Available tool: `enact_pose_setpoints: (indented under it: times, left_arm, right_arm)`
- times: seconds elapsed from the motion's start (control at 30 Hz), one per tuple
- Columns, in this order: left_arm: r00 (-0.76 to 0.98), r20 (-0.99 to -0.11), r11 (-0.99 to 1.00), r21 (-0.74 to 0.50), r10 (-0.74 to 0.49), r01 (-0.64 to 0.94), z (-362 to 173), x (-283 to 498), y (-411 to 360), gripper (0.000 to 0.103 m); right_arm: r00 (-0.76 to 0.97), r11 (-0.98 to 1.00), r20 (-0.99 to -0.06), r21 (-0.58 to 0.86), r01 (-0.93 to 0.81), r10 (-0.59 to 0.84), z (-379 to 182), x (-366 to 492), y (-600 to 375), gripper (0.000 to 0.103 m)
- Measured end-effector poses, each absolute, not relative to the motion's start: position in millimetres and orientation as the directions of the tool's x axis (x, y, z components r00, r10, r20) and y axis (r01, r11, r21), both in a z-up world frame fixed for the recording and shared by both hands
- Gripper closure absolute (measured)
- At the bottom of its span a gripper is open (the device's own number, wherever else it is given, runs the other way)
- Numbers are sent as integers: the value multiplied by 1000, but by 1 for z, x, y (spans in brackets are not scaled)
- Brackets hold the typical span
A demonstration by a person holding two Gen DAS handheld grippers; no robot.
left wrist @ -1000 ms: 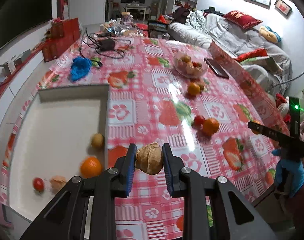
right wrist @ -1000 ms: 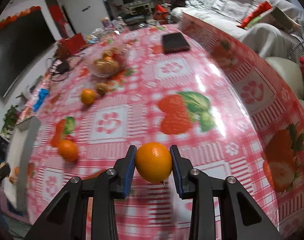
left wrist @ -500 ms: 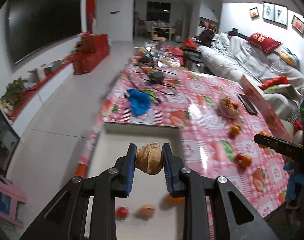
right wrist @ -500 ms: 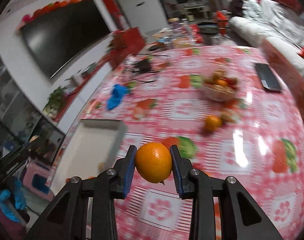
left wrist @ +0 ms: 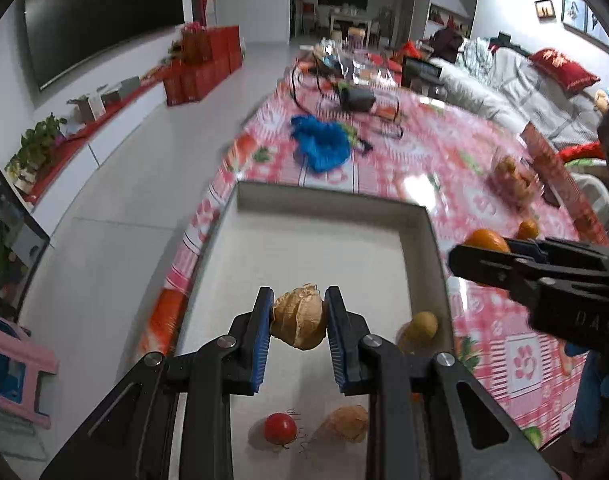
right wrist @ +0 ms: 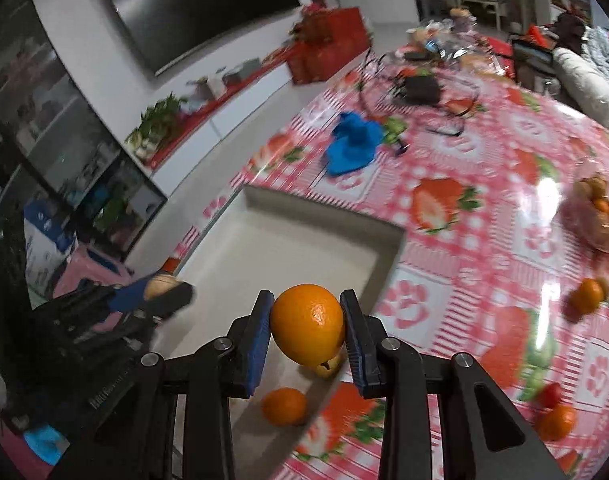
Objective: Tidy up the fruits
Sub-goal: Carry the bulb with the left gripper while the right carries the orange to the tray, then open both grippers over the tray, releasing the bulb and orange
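1. Left gripper (left wrist: 298,322) clamped on a papery husk fruit (left wrist: 299,317), over the tray (left wrist: 422,232). Husk looks fragile; any tighter and it may crush.
2. Right gripper (right wrist: 307,328) clamped on an orange (right wrist: 307,325), above the tray's right wall. Let go here, it might strike the rim and roll onto the table.
3. Below the left jaws: tomato (left wrist: 280,428), second husk fruit (left wrist: 345,424). A drop could knock them.
4. Grippers close together; they could collide.
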State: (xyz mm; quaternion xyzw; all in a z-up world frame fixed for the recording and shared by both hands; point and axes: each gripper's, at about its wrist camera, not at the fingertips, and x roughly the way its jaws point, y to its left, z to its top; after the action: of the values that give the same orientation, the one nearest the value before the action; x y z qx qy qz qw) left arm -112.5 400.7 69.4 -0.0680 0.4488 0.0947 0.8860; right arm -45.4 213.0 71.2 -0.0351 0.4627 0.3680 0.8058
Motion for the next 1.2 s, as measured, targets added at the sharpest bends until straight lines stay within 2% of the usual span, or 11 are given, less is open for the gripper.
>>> enact_pose_setpoints:
  times: [0.33, 0.5, 0.63, 0.73, 0.9, 0.93, 0.97, 1.0, 1.2]
  left_arm:
    - [518, -850, 971, -38, 94, -238, 36, -108, 403, 71]
    - [523, -847, 971, -31, 100, -236, 33, -110, 400, 32]
    - [525, -845, 972, -24, 104, -232, 34, -111, 396, 25]
    - [523, -845, 973, -17, 110, -231, 36, -110, 393, 24]
    - [520, -846, 973, -7, 117, -231, 38, -110, 388, 23]
    - [520, -846, 973, -8, 116, -230, 38, -110, 387, 23]
    - [521, -846, 974, -7, 116, -228, 40, -110, 386, 23]
    - [521, -846, 974, -7, 115, -226, 41, -110, 384, 23]
    - [527, -843, 979, 0, 110, -204, 48, -108, 371, 23]
  right_arm:
    - [235, 725, -823, 275, -631, 517, 36, -40, 240, 67]
    - [221, 730, -833, 278, -624, 506, 30, -38, 241, 67]
    - [223, 729, -834, 274, -627, 505, 32, -39, 241, 67]
    - [238, 735, -830, 269, -622, 505, 35, -40, 239, 32]
    - [262, 745, -821, 264, -613, 507, 43, -42, 231, 30]
    - [268, 749, -821, 261, -609, 504, 43, -41, 230, 23]
    - [277, 756, -821, 257, -602, 500, 45, -41, 227, 5]
    - [287, 761, -818, 255, -596, 499, 46, -41, 224, 0]
    - [319, 778, -801, 265, -570, 507, 54, -40, 198, 0]
